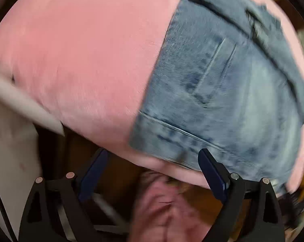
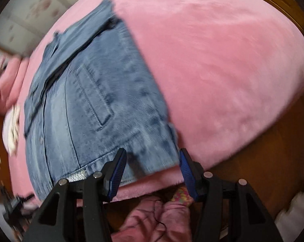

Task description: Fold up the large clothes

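Observation:
A blue denim jacket (image 1: 222,92) lies flat on a pink plush bed cover (image 1: 81,56), pocket side up, its hem toward the near edge of the bed. My left gripper (image 1: 154,173) is open wide over that edge, its right finger (image 1: 210,171) just before the hem's left end; nothing is between its pads. In the right wrist view the jacket (image 2: 95,104) fills the left half, on the bed cover (image 2: 222,64). My right gripper (image 2: 152,171) stands half open above the hem's right corner, and its pads do not press the cloth. Both views are blurred by motion.
Below the bed edge hangs crumpled pink cloth (image 2: 158,217) over a brown wooden floor (image 2: 273,151). A white surface (image 1: 8,141) stands at the left of the left wrist view. Pale cloths (image 2: 10,125) lie at the bed's far side, under a flowered wall (image 2: 36,6).

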Demonstrator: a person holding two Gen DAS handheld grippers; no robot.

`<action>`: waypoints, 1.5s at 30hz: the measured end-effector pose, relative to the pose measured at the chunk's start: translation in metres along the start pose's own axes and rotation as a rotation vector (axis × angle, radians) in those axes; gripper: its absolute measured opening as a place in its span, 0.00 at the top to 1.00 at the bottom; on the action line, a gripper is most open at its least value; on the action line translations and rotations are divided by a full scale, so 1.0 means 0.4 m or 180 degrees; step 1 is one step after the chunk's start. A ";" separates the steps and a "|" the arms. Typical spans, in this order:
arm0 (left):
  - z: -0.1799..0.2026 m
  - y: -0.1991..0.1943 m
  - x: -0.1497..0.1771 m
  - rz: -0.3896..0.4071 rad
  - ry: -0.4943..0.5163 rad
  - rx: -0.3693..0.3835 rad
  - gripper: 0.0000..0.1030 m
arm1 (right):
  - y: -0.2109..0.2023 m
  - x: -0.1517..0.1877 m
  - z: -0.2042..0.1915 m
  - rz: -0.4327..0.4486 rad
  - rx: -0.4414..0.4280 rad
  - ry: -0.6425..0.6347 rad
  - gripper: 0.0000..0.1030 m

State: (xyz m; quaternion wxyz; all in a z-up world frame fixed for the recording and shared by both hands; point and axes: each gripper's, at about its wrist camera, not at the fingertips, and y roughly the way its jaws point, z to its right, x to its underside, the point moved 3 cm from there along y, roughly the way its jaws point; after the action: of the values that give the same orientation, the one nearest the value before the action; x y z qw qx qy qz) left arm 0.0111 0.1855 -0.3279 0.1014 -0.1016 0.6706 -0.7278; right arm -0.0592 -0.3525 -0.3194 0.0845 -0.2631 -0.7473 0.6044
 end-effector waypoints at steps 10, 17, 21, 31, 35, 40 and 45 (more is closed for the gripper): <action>0.031 0.085 -0.071 -0.0252 0.0864 -0.0027 0.13 | 0.057 -0.063 0.010 -0.0506 -0.0073 -0.0296 0.47; 0.035 0.099 -0.081 -0.0206 0.0835 -0.0029 0.19 | 0.084 -0.074 0.016 -0.0526 -0.0040 -0.0183 0.47; 0.079 0.054 -0.032 -0.0147 0.0845 0.0035 0.45 | 0.079 -0.061 0.014 -0.0441 -0.0008 -0.0192 0.48; 0.122 -0.030 0.000 0.0211 0.0484 -0.0030 0.87 | 0.011 -0.035 -0.021 -0.0221 -0.0085 -0.0275 0.77; 0.110 -0.075 0.000 0.0305 0.0008 0.0279 0.88 | -0.047 -0.031 -0.035 -0.0049 -0.0378 -0.0241 0.87; 0.094 -0.124 0.011 0.0423 -0.0419 0.0389 0.89 | -0.122 -0.038 -0.069 0.0107 -0.1067 -0.0057 0.89; 0.104 -0.222 -0.012 0.0516 -0.0871 0.0698 0.89 | -0.191 -0.077 -0.131 0.0449 -0.1650 0.0074 0.90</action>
State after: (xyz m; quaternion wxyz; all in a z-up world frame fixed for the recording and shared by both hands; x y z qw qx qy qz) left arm 0.0264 0.1542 -0.2360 0.2603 -0.1336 0.5733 -0.7653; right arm -0.0320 -0.3327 -0.2278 -0.0195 -0.3343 -0.8558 0.3942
